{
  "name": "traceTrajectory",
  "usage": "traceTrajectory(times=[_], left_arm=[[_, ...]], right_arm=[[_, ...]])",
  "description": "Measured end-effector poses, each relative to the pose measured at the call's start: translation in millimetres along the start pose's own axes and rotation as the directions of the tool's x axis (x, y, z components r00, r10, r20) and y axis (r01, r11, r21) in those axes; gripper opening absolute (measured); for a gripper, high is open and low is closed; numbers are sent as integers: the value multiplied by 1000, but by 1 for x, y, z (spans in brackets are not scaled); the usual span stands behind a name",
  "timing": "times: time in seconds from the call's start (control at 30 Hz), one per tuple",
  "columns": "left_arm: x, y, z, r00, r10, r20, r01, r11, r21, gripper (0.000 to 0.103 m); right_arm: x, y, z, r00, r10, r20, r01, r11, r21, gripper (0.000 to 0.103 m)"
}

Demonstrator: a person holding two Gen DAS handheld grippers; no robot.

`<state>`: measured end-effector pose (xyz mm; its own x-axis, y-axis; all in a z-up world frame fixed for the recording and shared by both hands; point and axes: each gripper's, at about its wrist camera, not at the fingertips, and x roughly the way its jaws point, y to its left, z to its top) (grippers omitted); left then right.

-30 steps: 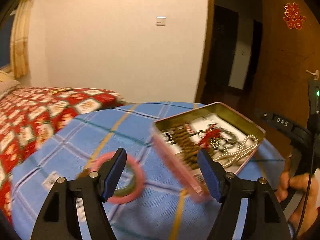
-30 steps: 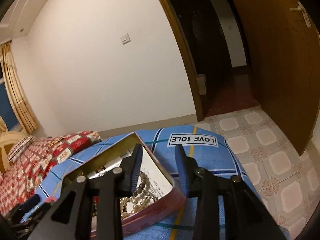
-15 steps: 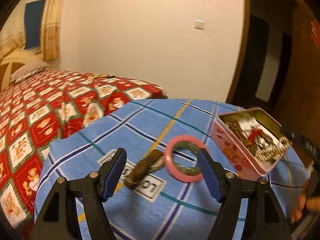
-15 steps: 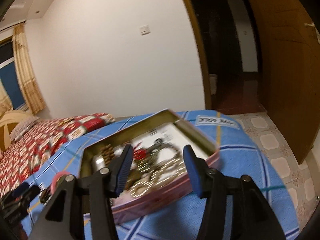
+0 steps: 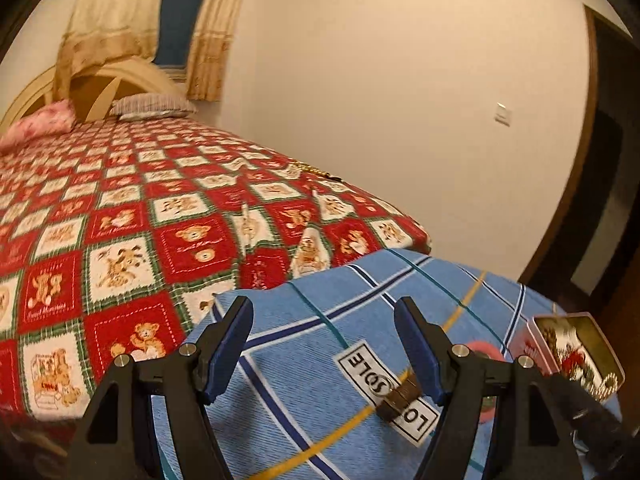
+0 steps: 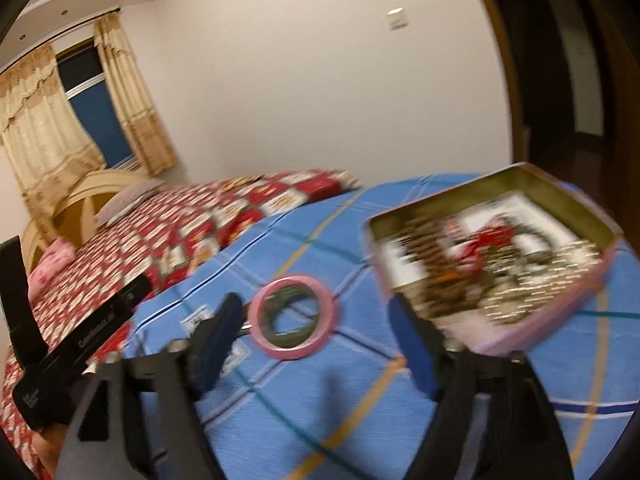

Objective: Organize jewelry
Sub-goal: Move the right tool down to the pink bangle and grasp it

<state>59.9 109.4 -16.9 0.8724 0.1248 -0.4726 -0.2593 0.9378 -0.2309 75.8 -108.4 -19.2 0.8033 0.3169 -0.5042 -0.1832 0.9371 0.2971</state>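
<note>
Bedspread [image 5: 120, 216] in red checks lies far left, beside the blue cloth [image 5: 304, 360]. Left tongs [image 5: 324, 344] gape wide, empty, a dark bracelet [image 5: 400, 396] just ahead. Right tongs [image 6: 316, 332] gape too, above a pink bangle [image 6: 296, 316] ringing what may be a green one. Rightmost sits the open tin [image 6: 492, 256] of jewelry. Picking loose pieces seems the step; next, close on one bangle.

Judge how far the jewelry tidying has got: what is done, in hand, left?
Done: bead strings and chains lie in the pink tin. In hand: nothing; left gripper and right gripper are open. Left: pink bangle, green bangle inside it, brown bracelet on the blue cloth.
</note>
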Motion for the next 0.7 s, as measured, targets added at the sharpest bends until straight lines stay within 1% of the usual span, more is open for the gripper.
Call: traceTrajectory(times=[0.03, 0.07, 0.13, 0.17, 0.23, 0.3, 0.37, 0.43, 0.47, 0.53, 0.63, 0.7], left_arm=[[1, 3, 1, 1000, 2, -1, -2, 1000, -15, 73], [1, 5, 1, 1000, 2, -4, -2, 1000, -23, 73], [3, 9, 1, 1000, 3, -14, -3, 999, -46, 73], [6, 11, 2, 1000, 4, -17, -5, 999, -51, 73], [6, 12, 1, 1000, 4, -19, -5, 998, -58, 73], [7, 12, 1, 1000, 3, -18, -4, 998, -56, 73], [7, 11, 1, 1000, -2, -17, 1, 999, -48, 73], [6, 11, 1, 1000, -7, -15, 6, 999, -44, 73], [5, 10, 1, 1000, -10, -13, 9, 999, -44, 73], [5, 11, 1, 1000, -13, -13, 12, 999, -48, 73], [5, 13, 1, 1000, -13, -16, 12, 998, -58, 73], [5, 13, 1, 1000, -12, -13, 12, 998, -65, 73]], right_arm=[[7, 5, 0, 1000, 8, -16, -8, 1000, -12, 88], [16, 12, 1, 999, 2, -36, -3, 1000, -31, 88], [36, 22, 3, 996, -32, -86, 25, 997, -72, 89], [48, 25, 3, 992, -50, -117, 40, 995, -88, 93], [66, 32, 5, 981, -131, -146, 110, 983, -149, 95], [80, 38, 7, 972, -159, -173, 125, 973, -193, 99], [92, 42, 6, 958, -209, -197, 160, 958, -237, 101], [99, 44, 5, 947, -242, -213, 181, 946, -269, 101], [95, 45, 3, 947, -244, -208, 183, 944, -273, 99], [87, 43, 3, 960, -211, -185, 160, 953, -257, 94], [78, 42, 3, 976, -145, -164, 107, 969, -221, 94], [79, 44, 2, 976, -128, -175, 85, 969, -233, 93]])
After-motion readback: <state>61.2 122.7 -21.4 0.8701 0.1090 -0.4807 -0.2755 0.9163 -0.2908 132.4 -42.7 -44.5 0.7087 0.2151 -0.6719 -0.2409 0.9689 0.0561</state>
